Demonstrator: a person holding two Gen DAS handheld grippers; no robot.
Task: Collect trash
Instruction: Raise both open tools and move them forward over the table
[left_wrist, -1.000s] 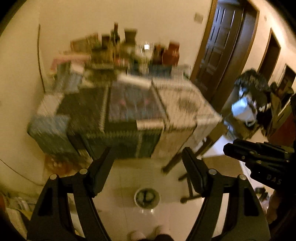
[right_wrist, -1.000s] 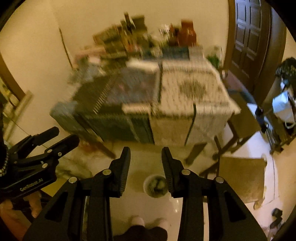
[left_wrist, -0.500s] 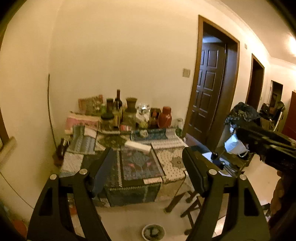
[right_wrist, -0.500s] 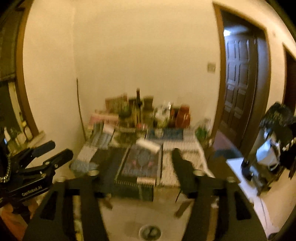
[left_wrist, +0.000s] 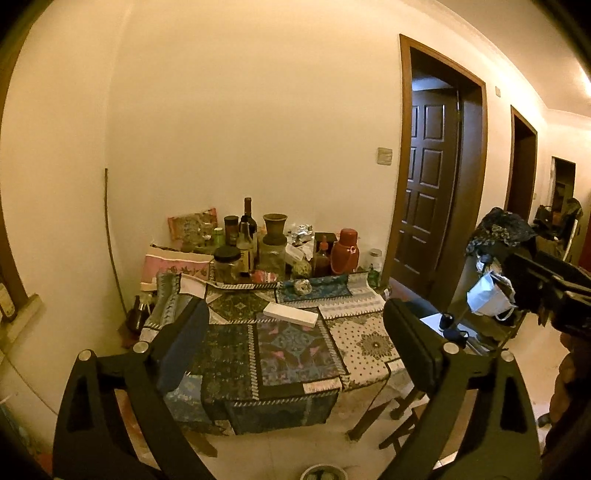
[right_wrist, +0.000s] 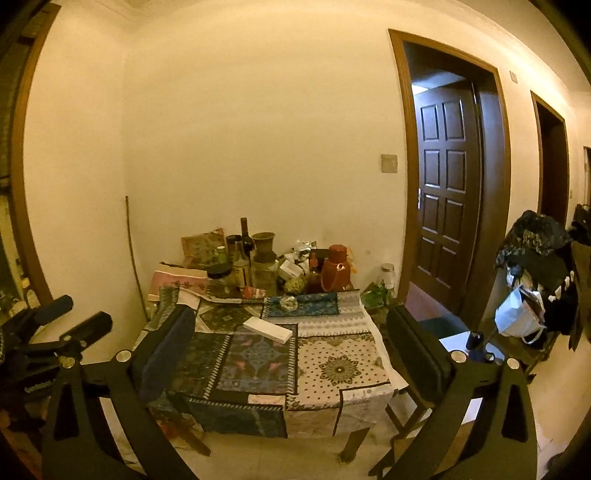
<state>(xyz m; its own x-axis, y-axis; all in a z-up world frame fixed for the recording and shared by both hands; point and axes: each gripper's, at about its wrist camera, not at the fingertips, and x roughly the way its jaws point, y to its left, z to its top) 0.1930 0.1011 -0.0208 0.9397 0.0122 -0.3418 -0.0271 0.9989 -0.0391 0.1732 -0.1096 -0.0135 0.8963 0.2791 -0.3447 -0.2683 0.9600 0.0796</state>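
Observation:
A table (left_wrist: 362, 347) (right_wrist: 340, 369) with a patchwork cloth stands against the far wall. On it lie a long white box (left_wrist: 290, 314) (right_wrist: 267, 329) and a crumpled wrapper ball (left_wrist: 301, 285) (right_wrist: 289, 302). A small round bin (left_wrist: 323, 472) sits on the floor at the bottom edge of the left wrist view. My left gripper (left_wrist: 293, 347) is open and empty, well short of the table. My right gripper (right_wrist: 291, 350) is open wide and empty, also short of the table. Each gripper shows in the other's view, the right one (left_wrist: 550, 284) and the left one (right_wrist: 55, 325).
Bottles, jars, a red thermos (left_wrist: 344, 251) (right_wrist: 335, 267) and crumpled foil (left_wrist: 302, 232) crowd the table's back. A stool (right_wrist: 410, 424) stands at the table's right. A dark door (right_wrist: 447, 195) is beyond. A rack with clothes and a white bag (right_wrist: 519, 317) stands at the right.
Both cameras tilted up from the floor and bin to face the table and wall. The right gripper's jaws opened from narrow to wide. The left jaws stayed open.

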